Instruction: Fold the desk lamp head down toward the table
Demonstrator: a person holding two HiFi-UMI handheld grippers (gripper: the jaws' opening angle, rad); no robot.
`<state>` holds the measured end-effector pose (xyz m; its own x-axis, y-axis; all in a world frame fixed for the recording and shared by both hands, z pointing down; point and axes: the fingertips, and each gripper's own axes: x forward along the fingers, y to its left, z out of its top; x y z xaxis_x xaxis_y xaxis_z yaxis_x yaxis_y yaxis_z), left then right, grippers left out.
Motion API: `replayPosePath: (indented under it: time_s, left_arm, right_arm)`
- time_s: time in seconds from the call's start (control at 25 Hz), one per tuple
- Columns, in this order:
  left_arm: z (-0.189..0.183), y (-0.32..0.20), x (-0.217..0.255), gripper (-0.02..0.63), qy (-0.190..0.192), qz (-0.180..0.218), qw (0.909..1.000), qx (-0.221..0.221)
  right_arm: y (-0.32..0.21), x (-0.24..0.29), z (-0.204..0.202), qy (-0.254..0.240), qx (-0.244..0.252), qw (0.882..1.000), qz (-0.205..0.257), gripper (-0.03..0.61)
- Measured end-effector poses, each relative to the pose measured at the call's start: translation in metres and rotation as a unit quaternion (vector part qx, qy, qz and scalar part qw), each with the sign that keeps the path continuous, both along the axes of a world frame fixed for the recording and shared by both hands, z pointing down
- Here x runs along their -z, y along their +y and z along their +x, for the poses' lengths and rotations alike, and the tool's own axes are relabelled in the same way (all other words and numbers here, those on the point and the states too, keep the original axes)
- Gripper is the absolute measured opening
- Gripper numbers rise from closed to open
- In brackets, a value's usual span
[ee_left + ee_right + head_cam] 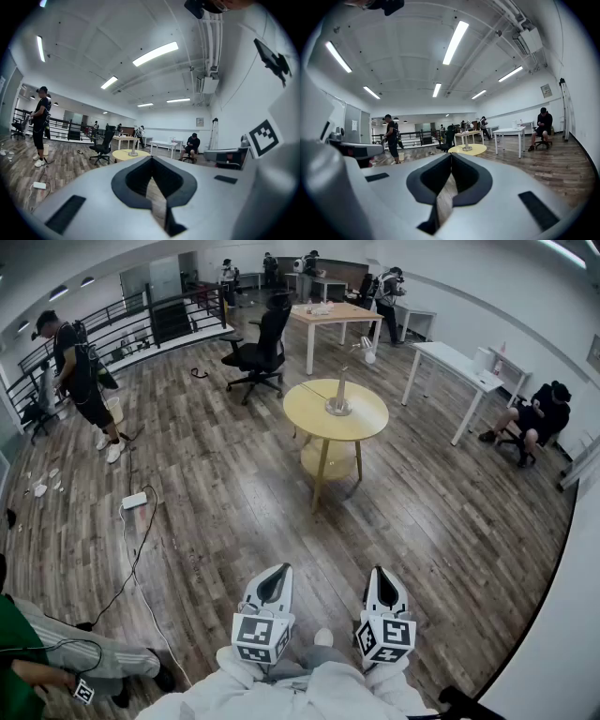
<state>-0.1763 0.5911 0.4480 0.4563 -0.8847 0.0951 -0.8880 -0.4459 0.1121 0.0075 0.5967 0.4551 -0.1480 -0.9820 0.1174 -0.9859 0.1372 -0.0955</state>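
Observation:
A desk lamp point(339, 395) stands on a round yellow table point(366, 420) in the middle of the room. Its round base rests on the tabletop, its stem is upright and its white head point(368, 352) is raised to the right. Both grippers are held low and near me, several steps short of the table. My left gripper point(278, 569) and my right gripper point(382, 570) are shut and hold nothing. The left gripper view shows the lamp point(133, 148) small beyond the closed left gripper point(151, 158). In the right gripper view the lamp point(466, 142) shows beyond the closed right gripper point(451, 154).
A black office chair point(258, 354) stands left of the yellow table, a wooden table point(336, 313) behind it and a white table point(461, 365) to its right. A power strip point(134, 500) and cable lie on the floor. People stand at left point(80, 371) and sit at right point(536, 416).

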Motion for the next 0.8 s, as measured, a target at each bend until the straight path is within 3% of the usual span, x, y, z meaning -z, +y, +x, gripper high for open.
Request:
replayPosePath:
  time_s: [0.48,0.8]
  left_arm:
    - [0.017,-0.082,-0.008,0.000,-0.006,-0.007,0.9999,0.013]
    - [0.052,-0.168,0.000,0.000,-0.010,0.000,0.9997,0.020]
  right_arm:
    - [-0.095,-0.005,0.014,-0.011,0.015,1.000,0.004,0.012]
    - [-0.184,0.002,0.044,-0.012,0.029,0.999,0.010,0.012]
